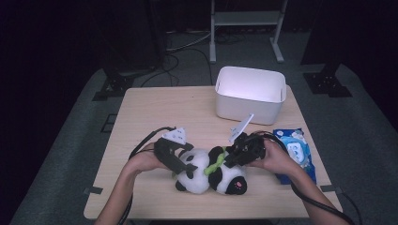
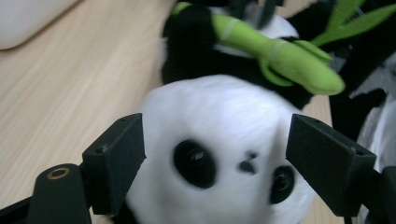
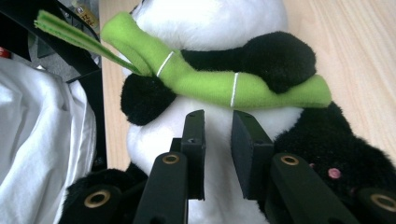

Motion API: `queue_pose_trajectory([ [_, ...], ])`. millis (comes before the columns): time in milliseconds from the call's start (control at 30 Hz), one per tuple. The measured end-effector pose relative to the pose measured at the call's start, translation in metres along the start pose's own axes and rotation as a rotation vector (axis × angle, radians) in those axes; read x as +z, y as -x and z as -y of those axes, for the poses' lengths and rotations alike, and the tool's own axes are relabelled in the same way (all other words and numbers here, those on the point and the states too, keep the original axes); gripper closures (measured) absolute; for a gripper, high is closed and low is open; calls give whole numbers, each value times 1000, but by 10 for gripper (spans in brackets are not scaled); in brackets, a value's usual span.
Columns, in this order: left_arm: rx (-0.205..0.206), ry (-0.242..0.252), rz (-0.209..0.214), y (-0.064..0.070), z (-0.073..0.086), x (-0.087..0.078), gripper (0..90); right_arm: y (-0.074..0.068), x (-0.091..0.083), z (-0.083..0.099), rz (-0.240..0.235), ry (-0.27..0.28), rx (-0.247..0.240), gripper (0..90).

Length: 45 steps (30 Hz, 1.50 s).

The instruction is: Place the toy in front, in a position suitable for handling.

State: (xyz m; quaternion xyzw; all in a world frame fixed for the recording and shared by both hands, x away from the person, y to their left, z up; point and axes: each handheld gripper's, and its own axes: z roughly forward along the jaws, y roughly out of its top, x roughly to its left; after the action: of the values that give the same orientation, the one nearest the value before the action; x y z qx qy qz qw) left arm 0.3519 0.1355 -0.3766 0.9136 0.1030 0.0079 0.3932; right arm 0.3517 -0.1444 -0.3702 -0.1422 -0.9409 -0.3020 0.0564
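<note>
A black-and-white plush panda [image 1: 202, 171] lies on the wooden table [image 1: 159, 108] near the front edge, hugging a green plush bamboo stalk [image 1: 213, 164]. My left gripper [image 1: 180, 168] is open. Its jaws stand on either side of the panda's white face [image 2: 219, 140], with the bamboo [image 2: 275, 51] beyond. My right gripper [image 1: 232, 157] comes in from the right. Its jaws are drawn close together on the white belly fur [image 3: 217, 140], just below the bamboo [image 3: 210, 86] and the black arm [image 3: 280, 56].
A white plastic bin [image 1: 250, 93] stands at the back right of the table. A blue packet [image 1: 295, 152] lies at the right edge, beside my right hand. White cloth [image 3: 37, 130] hangs at the left of the right gripper view.
</note>
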Motion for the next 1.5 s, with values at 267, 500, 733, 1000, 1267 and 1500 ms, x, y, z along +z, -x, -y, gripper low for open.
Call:
queue_pose_trajectory([
  [267,-59,40,50,-5,14,12,184,-8,0,3,-5,-19,-12,741],
  [500,-58,65,66,-2,12,21,184,-10,-4,11,-8,-17,-2,741],
  [733,-43,55,84,6,5,29,184,-11,-10,23,-17,-15,12,741],
  [1000,-15,57,50,10,3,25,183,-13,-13,26,-14,1,14,711],
  [1267,-10,108,23,10,4,10,174,-6,-16,19,0,37,28,651],
  [1500,-38,143,-47,4,13,-16,154,2,-35,7,36,117,19,568],
])
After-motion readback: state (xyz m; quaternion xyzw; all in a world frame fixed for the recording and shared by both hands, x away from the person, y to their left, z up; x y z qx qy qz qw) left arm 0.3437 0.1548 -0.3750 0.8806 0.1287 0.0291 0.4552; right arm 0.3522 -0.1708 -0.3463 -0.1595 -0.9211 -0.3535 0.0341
